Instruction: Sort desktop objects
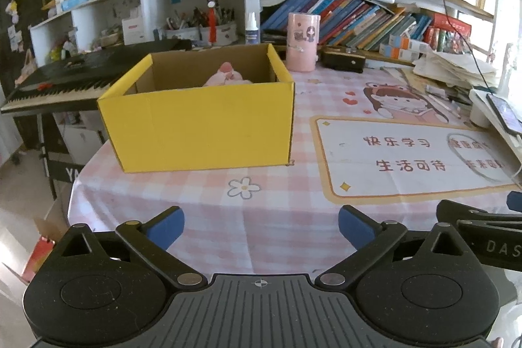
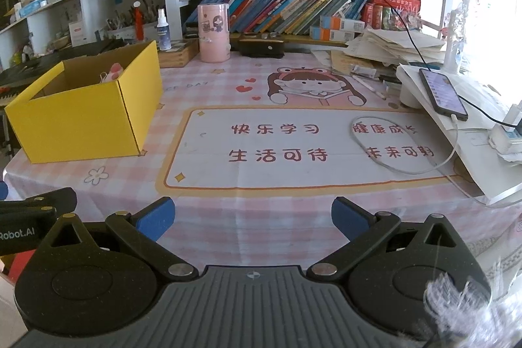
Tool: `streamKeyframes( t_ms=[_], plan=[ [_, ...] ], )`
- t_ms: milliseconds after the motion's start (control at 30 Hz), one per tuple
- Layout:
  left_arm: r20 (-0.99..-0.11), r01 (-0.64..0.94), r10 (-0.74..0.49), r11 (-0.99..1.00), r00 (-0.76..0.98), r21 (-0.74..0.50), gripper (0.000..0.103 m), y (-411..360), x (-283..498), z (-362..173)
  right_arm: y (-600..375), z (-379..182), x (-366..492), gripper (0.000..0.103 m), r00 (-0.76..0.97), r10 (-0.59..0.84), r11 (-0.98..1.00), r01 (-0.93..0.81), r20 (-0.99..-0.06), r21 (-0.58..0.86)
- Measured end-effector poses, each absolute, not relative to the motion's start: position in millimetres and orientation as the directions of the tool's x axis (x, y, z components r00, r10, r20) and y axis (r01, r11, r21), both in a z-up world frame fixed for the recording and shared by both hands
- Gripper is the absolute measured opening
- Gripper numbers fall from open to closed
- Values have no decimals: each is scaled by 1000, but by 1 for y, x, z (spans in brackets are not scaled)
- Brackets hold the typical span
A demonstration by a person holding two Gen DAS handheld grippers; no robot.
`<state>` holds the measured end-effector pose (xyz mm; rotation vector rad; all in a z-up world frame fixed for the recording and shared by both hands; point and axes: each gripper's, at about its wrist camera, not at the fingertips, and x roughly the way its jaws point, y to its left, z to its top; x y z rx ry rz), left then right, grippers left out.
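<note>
Left claw (image 1: 261, 229): the two blue-padded fingers stand wide apart and hold nothing; it hangs over the near edge of the counter.
Right claw (image 2: 253, 219): also spread wide and empty, over the near edge of the counter; its black body shows at the right border of the left wrist view.
Counter (image 1: 202, 217): covered with a pink checked cloth that carries a white panel with red characters and a drawing of a cartoon girl.
Yellow cardboard box (image 1: 199, 126): open at the top, it stands on the left part of the counter, ahead of the left claw and well apart from both claws.
Pink soft item (image 1: 228, 75): it lies inside the yellow cardboard box, only its top shows above the wall; what it is exactly I cannot tell.
Pink cylinder container (image 2: 213, 33): upright at the back of the counter, behind the box and to the right of it.
Spray bottle (image 2: 163, 30): upright, just left of the pink cylinder container.
Smartphone (image 2: 442, 92): screen lit, lying on a white stand at the right side, with a cable plugged in.
White cable (image 2: 391, 165): it makes a loop on the white panel.
Piano keyboard (image 1: 58, 83): left of the counter, behind the box.
</note>
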<state>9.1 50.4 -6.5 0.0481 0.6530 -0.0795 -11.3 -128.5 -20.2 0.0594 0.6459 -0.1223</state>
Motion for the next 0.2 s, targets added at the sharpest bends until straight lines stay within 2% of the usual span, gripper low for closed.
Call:
streamKeyframes(
  t_ms=[200],
  plan=[
    [-596, 109, -62, 993, 801, 43, 102, 45, 7, -3, -128, -22, -12, 103, 790, -89, 992, 128, -607, 21]
  ],
)
